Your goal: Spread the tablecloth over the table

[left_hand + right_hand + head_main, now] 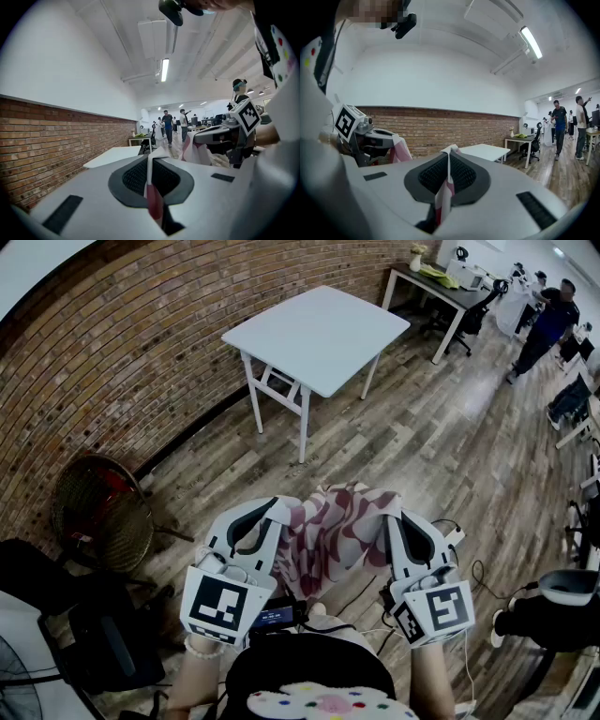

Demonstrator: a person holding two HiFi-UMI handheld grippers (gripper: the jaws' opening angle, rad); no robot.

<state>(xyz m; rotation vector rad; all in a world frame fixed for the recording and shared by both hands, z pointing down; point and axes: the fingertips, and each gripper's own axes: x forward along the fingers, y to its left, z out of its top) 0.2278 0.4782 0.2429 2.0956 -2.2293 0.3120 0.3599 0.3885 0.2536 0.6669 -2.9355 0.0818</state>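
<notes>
A pink-and-white patterned tablecloth (333, 535) hangs bunched between my two grippers, close in front of my body. My left gripper (283, 509) is shut on one edge of it; a strip of the tablecloth (151, 187) is pinched between its black pads. On the other side my right gripper (392, 517) is shut on the opposite edge, the tablecloth (444, 197) squeezed in its pads too. The bare white table (319, 334) stands some way ahead by the brick wall. It also shows as the white table (115, 155) in the left gripper view and the white table (485, 151) in the right gripper view.
A wire basket chair (98, 507) with something red stands at the left near the brick wall (112, 362). A desk (450, 287) with office chairs is at the far right, and a person (544, 324) stands there. Cables (478, 568) lie on the wooden floor at my right.
</notes>
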